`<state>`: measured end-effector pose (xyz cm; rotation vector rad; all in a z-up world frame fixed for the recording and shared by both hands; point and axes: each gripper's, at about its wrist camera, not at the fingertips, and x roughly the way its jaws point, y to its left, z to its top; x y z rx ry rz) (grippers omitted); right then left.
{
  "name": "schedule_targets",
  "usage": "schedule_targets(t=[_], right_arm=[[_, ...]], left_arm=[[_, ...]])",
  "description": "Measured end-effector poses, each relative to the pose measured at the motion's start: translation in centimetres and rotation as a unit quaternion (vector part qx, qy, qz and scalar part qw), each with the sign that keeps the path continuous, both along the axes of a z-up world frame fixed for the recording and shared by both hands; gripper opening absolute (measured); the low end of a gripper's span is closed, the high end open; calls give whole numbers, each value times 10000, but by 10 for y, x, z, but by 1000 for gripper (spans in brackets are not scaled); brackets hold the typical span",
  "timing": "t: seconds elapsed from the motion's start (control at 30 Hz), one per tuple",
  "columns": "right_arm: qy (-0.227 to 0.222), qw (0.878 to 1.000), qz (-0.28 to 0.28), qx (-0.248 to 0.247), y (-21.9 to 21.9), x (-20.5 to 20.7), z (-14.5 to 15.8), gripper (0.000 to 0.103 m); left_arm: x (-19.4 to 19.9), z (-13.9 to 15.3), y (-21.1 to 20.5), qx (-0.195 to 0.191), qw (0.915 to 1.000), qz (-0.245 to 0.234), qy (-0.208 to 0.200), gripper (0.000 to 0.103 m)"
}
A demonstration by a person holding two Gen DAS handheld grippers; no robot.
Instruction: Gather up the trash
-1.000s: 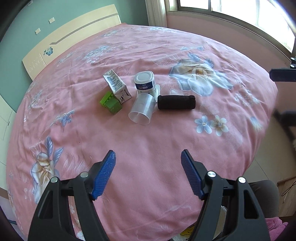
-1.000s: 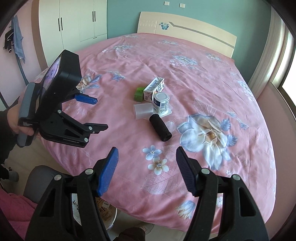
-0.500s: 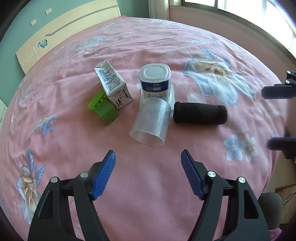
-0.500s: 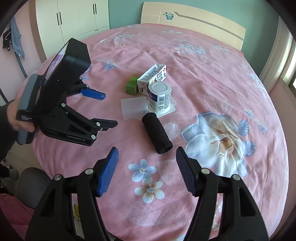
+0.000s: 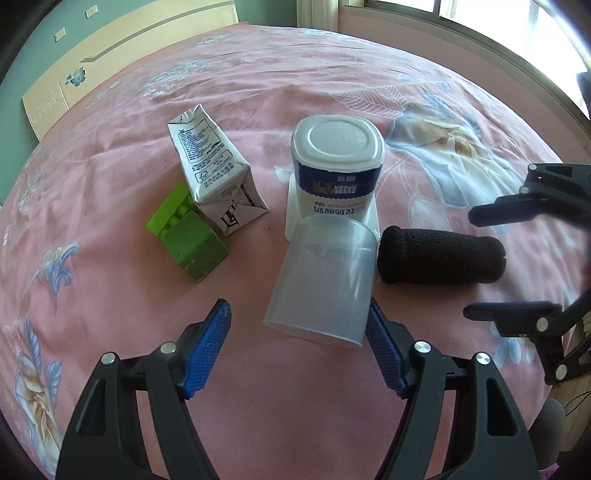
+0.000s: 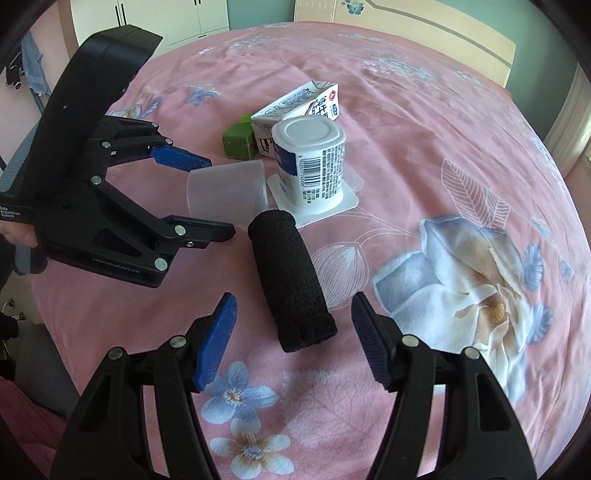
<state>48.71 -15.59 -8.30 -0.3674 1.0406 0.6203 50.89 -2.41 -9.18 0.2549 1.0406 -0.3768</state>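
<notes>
A clear plastic cup (image 5: 325, 280) lies on its side on the pink bed, its mouth toward my open left gripper (image 5: 297, 321), whose tips flank the rim. Behind it stands an upside-down yogurt tub (image 5: 338, 166), a crushed milk carton (image 5: 216, 177) and a green box (image 5: 184, 232). A black foam roll (image 5: 439, 254) lies to the right. In the right wrist view my open right gripper (image 6: 293, 317) sits just in front of the foam roll (image 6: 290, 280); the cup (image 6: 227, 194), tub (image 6: 314, 162) and carton (image 6: 299, 107) are beyond. The left gripper (image 6: 214, 195) reaches around the cup.
The pink floral bedspread (image 5: 295, 92) covers the bed; its headboard (image 5: 110, 55) stands at the far side and a window (image 5: 480, 14) at the right. A white wardrobe (image 6: 155, 18) stands beyond the bed. The right gripper (image 5: 476, 264) shows at the right edge.
Both grippers have moved forward toward the pile. The left one has closed in on the cup's mouth, the right one on the foam roll. Both stay open.
</notes>
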Motion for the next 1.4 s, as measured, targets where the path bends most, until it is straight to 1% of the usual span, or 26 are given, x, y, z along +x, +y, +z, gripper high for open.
schedule_targets(t=[0.13,0.23,0.27,0.3,0.33,0.37,0.4,0.43,0.53,0.67,0.77,0.87,0.97,1.17,1.4], right_arm=[[98,9999,54,21,4,11,-10,65],[85,9999,77,43,6,18,-15,65],[86,9999,73,54,7,19,-16,63],[97,9999,73,65,7,21,-17,59],[99,9999,63,52,8,23,-18,56],[129,9999,48,71,8,24,-19,52],[188,9997,59,134,8,25,-19,43],[227,9995,90,181,9,24,-18,39],[102,9999,101,66,12,18,-17,38],[70,9999,-70,141,7,9,-10,37],[39,9998,-127,142,4,-1,-2,37],[37,9996,-253,96,3,-11,11,37],[-117,9994,-298,111,3,-25,33,37],[-488,9979,-398,137,4,-60,88,37],[-923,9940,-528,260,2,-103,150,37]], left_arm=[[6,-3,-3,-37,10000,-49,2,75],[11,-4,-5,-116,9999,-70,42,75],[12,-4,-5,-146,9999,-74,51,73],[13,-4,-6,-188,9998,-93,73,68],[14,-5,-6,-238,9996,-106,108,65],[14,-5,-7,-281,9995,-101,134,60],[14,-5,-6,-340,9993,-84,155,54],[15,-5,-7,-360,9992,-57,177,53],[12,-4,-6,-348,9993,29,164,51],[4,2,-3,-288,9994,130,155,50],[-7,12,-1,-199,9996,164,78,49],[-20,28,0,-149,9997,176,-15,49],[-35,49,1,-101,9996,179,-182,49],[-70,105,4,-107,9981,232,-569,49],[-122,171,6,5,9941,271,-1052,49]])
